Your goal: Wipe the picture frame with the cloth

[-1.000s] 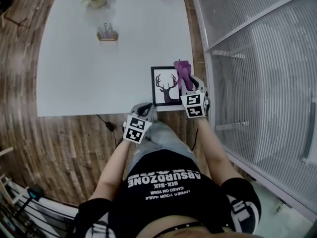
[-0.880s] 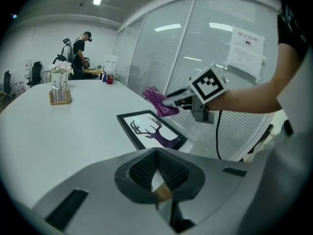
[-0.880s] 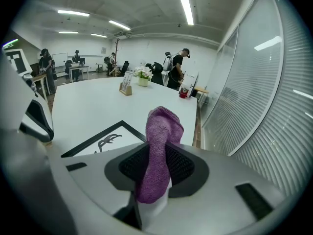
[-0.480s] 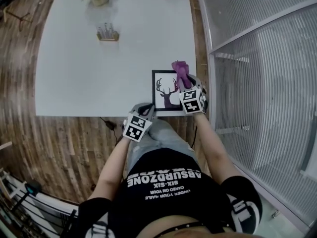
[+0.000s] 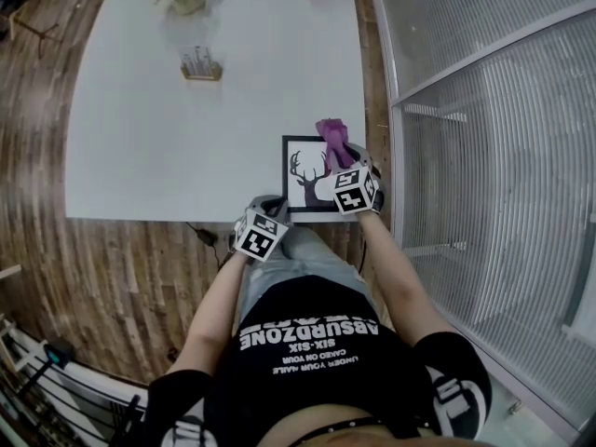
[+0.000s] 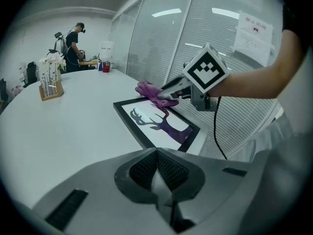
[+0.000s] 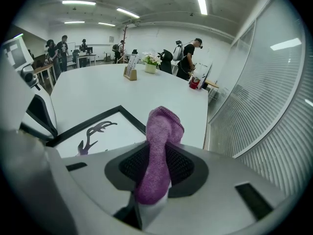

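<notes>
Shifted slightly left since 1 s ago, my right gripper (image 5: 341, 161), clamped on the purple cloth (image 5: 331, 134), works the deer picture frame's (image 5: 300, 182) far right corner at the white table's (image 5: 186, 138) near right edge, so most wiping seemingly remains, while my left gripper (image 6: 157, 173) is closed and empty.

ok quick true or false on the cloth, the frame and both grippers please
1. The right gripper is shut on the purple cloth. True.
2. The left gripper grips the picture frame to steady it. False: its jaws are together on nothing, and the frame lies ahead of it.
3. The picture frame stands upright on the table. False: it lies flat on the white top, near the person's edge.
4. In the head view the cloth is over the frame's far right corner. True.
</notes>
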The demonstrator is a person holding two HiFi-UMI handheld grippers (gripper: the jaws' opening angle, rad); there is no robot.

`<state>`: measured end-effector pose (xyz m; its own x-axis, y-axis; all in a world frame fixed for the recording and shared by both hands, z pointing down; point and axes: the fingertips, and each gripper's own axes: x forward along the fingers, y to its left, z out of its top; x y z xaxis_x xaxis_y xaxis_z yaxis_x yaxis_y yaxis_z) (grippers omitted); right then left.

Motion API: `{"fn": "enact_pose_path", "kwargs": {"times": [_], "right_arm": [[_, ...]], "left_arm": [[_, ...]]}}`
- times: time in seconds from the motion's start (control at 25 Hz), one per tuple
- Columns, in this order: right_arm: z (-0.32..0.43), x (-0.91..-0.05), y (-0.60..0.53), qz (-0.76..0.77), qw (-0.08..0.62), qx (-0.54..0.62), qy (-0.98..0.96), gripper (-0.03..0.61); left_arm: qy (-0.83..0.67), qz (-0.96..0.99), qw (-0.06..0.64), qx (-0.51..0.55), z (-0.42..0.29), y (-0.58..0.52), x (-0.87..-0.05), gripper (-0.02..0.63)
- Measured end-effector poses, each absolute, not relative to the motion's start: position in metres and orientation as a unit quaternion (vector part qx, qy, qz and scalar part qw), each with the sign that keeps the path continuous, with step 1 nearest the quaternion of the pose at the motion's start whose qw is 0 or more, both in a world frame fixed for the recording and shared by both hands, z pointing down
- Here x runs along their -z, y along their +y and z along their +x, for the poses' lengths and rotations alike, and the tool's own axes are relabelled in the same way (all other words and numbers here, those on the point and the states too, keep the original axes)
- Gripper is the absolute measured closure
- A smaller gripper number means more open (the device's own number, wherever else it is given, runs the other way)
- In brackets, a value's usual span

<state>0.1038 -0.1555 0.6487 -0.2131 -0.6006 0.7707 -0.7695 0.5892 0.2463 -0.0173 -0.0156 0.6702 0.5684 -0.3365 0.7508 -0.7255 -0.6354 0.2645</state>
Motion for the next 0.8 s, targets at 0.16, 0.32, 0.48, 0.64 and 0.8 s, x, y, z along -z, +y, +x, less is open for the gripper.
{"fn": "enact_pose_path", "kwargs": {"times": [0.16, 0.32, 0.48, 0.64, 0.8], "right_arm": [[0.099, -0.651, -0.157, 0.439, 0.44, -0.096, -0.778, 0.465], [0.096, -0.651, -0.158, 0.438, 0.434, -0.093, -0.782, 0.465], [0.091, -0.654, -0.159, 0.433, 0.432, -0.088, -0.786, 0.465], [0.082, -0.654, -0.16, 0.423, 0.429, -0.086, -0.793, 0.466], [0.067, -0.655, -0.161, 0.41, 0.425, -0.09, -0.802, 0.466]], "left_arm": [[-0.314, 0.834, 0.291, -0.349, -0.016, -0.016, -0.671, 0.598], [-0.306, 0.829, 0.298, -0.362, -0.015, -0.017, -0.67, 0.598], [-0.302, 0.827, 0.299, -0.368, -0.014, -0.017, -0.671, 0.598], [-0.308, 0.824, 0.305, -0.364, -0.015, -0.017, -0.671, 0.598], [-0.313, 0.82, 0.312, -0.364, -0.015, -0.018, -0.67, 0.598]]}}
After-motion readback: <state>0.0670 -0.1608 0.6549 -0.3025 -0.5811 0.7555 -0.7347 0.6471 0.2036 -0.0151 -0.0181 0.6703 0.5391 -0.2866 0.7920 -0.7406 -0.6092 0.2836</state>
